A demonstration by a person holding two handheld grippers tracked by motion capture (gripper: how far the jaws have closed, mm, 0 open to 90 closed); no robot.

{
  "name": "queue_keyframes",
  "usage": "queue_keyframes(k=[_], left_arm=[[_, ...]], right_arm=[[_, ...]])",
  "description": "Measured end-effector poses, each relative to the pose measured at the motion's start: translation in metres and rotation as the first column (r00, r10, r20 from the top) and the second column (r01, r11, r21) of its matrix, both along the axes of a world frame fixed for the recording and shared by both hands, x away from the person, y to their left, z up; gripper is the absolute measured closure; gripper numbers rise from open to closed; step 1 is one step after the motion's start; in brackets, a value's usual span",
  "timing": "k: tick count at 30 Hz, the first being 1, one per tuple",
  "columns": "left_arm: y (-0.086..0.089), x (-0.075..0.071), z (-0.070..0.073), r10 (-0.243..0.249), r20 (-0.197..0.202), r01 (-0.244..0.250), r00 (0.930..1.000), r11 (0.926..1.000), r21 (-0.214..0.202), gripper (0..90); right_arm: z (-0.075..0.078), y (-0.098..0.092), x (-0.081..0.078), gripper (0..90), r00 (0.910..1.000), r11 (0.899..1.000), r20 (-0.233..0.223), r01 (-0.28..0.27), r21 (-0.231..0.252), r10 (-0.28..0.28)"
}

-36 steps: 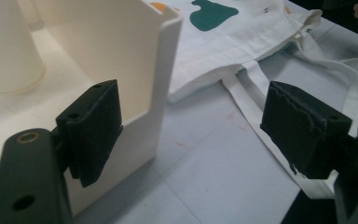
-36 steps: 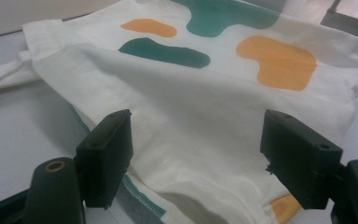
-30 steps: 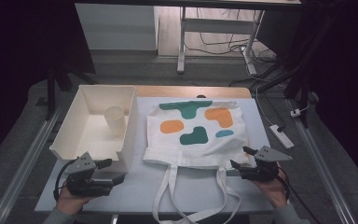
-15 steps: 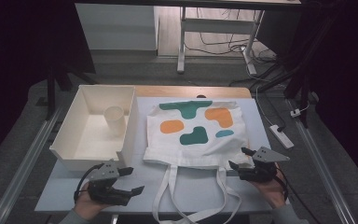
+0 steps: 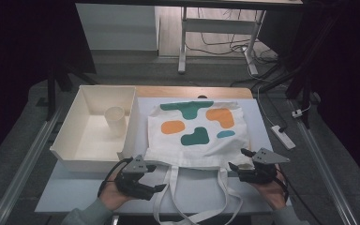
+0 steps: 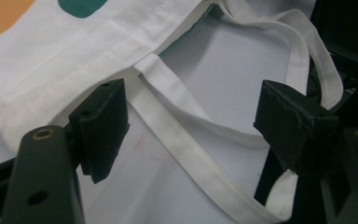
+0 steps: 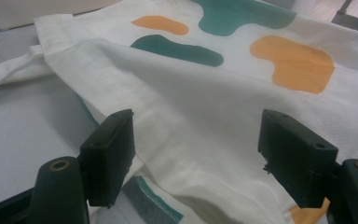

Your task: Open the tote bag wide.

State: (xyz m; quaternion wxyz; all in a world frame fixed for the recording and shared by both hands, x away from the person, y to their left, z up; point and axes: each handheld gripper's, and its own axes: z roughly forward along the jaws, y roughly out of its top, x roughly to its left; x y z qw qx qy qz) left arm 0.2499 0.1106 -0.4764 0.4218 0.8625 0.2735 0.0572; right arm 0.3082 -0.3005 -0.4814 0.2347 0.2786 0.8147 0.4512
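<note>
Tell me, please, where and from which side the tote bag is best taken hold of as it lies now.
Probably at the hem of its open mouth, from the near edge of the table. The tote bag lies flat with mouth and straps toward the person, and the top layer lifts slightly there. The left tongs and right tongs, both open, already face that edge near the two corners.

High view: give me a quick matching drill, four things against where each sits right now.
Things:
1. white cloth tote bag with green and orange blobs
2. pale paper cup
3. left gripper
4. right gripper

Places:
A. upright inside the cream box
B. flat on the grey table top
C. at the bag's near right corner, jaws open
D. beside the bag's left handle strap, jaws open

Pairs: 1-B, 2-A, 3-D, 4-C
</note>
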Motion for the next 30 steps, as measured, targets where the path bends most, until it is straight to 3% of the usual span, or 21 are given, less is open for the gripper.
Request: queue_keyframes(k=[5,11,15,18,19,20,22,30], left_arm=[[-0.014,0.021,-0.004,0.010,-0.014,-0.010,0.9999,0.9999,0.006,26.2],[-0.018,0.028,-0.009,0.018,-0.019,-0.018,0.9997,0.9998,0.012,26.0],[-0.016,0.029,-0.011,0.034,-0.022,-0.034,0.9992,0.9994,0.002,26.1],[-0.014,0.029,-0.012,0.044,-0.024,-0.044,0.9987,0.9990,0.001,26.1],[-0.013,0.029,-0.012,0.045,-0.024,-0.045,0.9987,0.9990,0.000,26.1],[-0.012,0.029,-0.012,0.049,-0.024,-0.049,0.9985,0.9988,-0.004,26.1],[-0.010,0.029,-0.013,0.055,-0.026,-0.056,0.9981,0.9984,-0.009,26.1],[-0.006,0.030,-0.015,0.064,-0.030,-0.064,0.9975,0.9978,-0.014,26.1]], right_arm=[[0.001,0.006,-0.003,27.8,0.9997,1.000,-0.003,-0.023,-0.006,0.023],[0.002,0.025,-0.013,29.3,0.9953,0.995,-0.019,-0.095,-0.005,0.095],[0.001,0.051,-0.025,30.0,0.9823,0.982,-0.043,-0.184,-0.035,0.182],[-0.002,0.073,-0.036,31.2,0.9653,0.965,-0.070,-0.256,-0.056,0.252],[-0.002,0.073,-0.036,31.2,0.9653,0.965,-0.070,-0.256,-0.056,0.252],[-0.004,0.087,-0.043,31.6,0.9523,0.953,-0.096,-0.296,-0.067,0.290],[-0.005,0.099,-0.050,32.4,0.9364,0.937,-0.116,-0.341,-0.072,0.331],[-0.018,0.133,-0.072,33.5,0.8684,0.877,-0.227,-0.470,-0.097,0.441]])
